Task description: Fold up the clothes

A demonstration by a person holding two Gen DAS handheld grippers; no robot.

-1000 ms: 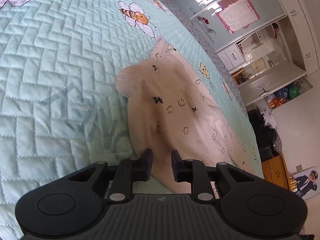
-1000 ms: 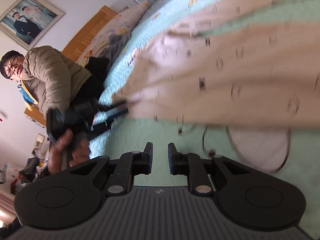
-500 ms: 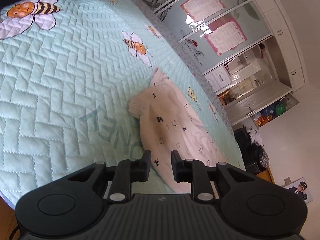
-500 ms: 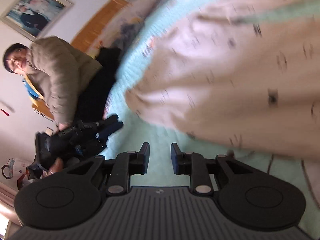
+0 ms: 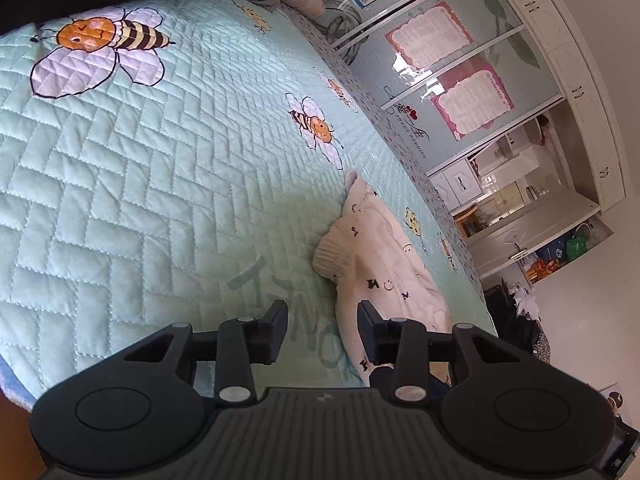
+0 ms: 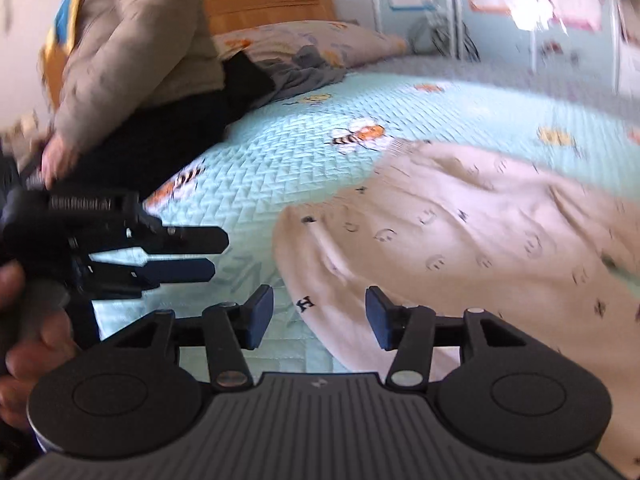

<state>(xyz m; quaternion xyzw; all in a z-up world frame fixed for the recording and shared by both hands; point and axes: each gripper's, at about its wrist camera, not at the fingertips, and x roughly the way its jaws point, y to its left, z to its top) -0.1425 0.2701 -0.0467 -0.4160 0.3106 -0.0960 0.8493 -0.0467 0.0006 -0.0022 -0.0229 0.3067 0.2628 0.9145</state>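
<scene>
**Garment lies right of both open grippers**

From your left wrist: the left gripper [image 5: 322, 330] has just been opening, nothing between its jaws. The cream sweater [image 5: 384, 276] lies on the bee quilt [image 5: 140, 184], running away to the upper right, cuff nearest.

From your right wrist: the right gripper [image 6: 319, 317], also just widened and empty, hovers at the sweater's near edge, closer than your left.

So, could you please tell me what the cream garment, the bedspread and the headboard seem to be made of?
The cream garment looks like a soft knit, probably cotton or a blend: its cuff is ribbed and the matte surface carries small printed letters and smileys. The bedspread appears to be quilted fabric, with stitched herringbone lines and a slight sheen. The headboard looks like light, smooth wood or veneer, though the picture is blurred.
</scene>
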